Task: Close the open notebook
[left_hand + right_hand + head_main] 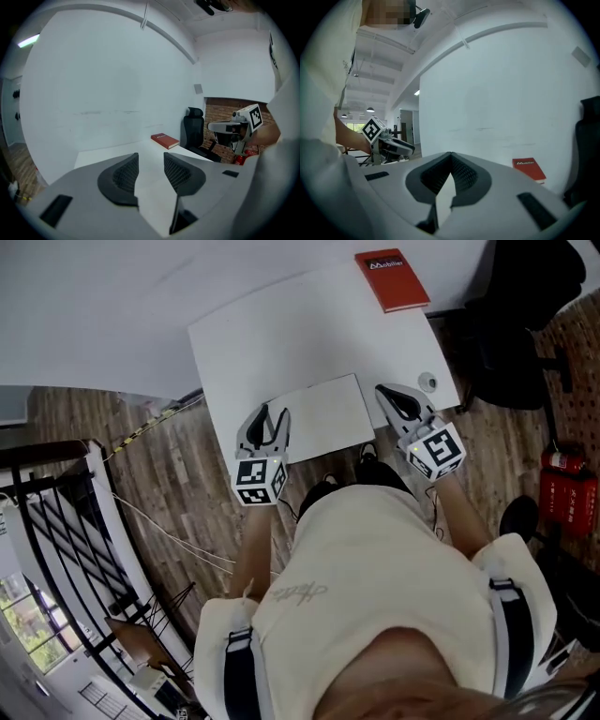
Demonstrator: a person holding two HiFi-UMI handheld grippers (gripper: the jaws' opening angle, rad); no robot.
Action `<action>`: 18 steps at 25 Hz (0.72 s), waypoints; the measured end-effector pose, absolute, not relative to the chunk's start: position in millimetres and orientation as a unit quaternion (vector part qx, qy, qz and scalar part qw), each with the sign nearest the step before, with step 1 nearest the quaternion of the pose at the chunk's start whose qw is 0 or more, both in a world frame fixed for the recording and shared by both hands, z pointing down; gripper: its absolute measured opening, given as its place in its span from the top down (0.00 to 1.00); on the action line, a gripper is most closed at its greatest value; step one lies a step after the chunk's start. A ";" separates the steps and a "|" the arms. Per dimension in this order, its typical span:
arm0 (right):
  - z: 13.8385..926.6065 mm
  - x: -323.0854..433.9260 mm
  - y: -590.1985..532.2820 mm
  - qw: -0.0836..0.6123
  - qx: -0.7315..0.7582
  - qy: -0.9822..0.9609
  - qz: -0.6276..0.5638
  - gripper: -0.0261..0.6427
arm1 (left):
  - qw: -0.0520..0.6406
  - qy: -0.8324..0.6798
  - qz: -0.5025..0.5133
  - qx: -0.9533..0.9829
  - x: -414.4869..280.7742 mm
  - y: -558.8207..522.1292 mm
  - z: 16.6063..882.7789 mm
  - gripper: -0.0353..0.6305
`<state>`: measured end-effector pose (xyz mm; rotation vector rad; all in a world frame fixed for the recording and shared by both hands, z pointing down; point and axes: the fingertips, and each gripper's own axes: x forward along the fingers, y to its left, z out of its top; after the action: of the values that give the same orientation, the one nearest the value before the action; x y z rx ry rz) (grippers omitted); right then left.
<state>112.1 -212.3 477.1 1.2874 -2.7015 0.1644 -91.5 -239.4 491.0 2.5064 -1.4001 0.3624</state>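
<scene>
Lying flat near the front edge of the white counter (281,334), the white rectangular notebook (323,418) shows one plain pale face to the head view. No fold or spine can be made out there, so I cannot tell whether it is open or closed. It sits between the two tools, with the left tool (274,413) just beside its left edge and the right tool (384,392) just beside its right edge.

The left tool's own view shows its two dark ribbed jaws clearly apart, with only pale surface in the gap between them and nothing gripped. The right tool's own view shows its jaws drawn together so that the tips meet, and it holds nothing. Each tool carries a white marker cube (260,481) with black squares at its rear, nearest the person.

A red hardcover book (392,279) with white lettering lies at the far right corner of the counter, well apart from the notebook. A small grey round object (427,382) rests on the counter just beyond the right tool; it is too small to identify. A black office chair (511,343) stands off the counter's right side, and a red fire extinguisher (565,486) stands on the wooden plank floor (178,474) farther right. The person wears a cream top (375,587).
</scene>
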 end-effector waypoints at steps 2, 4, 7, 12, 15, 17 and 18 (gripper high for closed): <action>478.1 114.5 -225.7 0.071 0.412 -0.907 0.053 0.95 | 0.115 -0.497 0.125 0.851 -92.3 -247.5 483.8 0.67; 481.3 114.6 -236.0 0.065 0.393 -0.915 0.061 0.95 | 0.102 -0.514 0.128 0.842 -92.5 -251.3 478.9 0.67; 489.0 110.7 -246.6 0.070 0.365 -0.926 0.063 0.95 | 0.095 -0.534 0.136 0.829 -93.0 -248.8 481.3 0.67; 496.0 94.9 -248.1 0.086 0.326 -0.940 0.061 0.95 | 0.148 -0.568 0.121 0.801 -117.0 -229.0 500.0 0.67; 494.2 88.6 -248.9 0.092 0.323 -0.940 0.065 0.95 | 0.167 -0.576 0.130 0.789 -136.3 -219.3 512.4 0.67; 490.2 82.3 -249.1 0.088 0.324 -0.939 0.073 0.95 | 0.173 -0.578 0.140 0.785 -147.8 -215.9 518.0 0.67; 488.0 77.8 -248.9 0.085 0.321 -0.940 0.075 0.95 | 0.174 -0.579 0.142 0.784 -153.3 -215.1 519.6 0.67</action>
<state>77.8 -248.9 488.0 0.9577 -2.8038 0.2247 -153.3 -215.1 519.6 2.2224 -1.6423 0.4032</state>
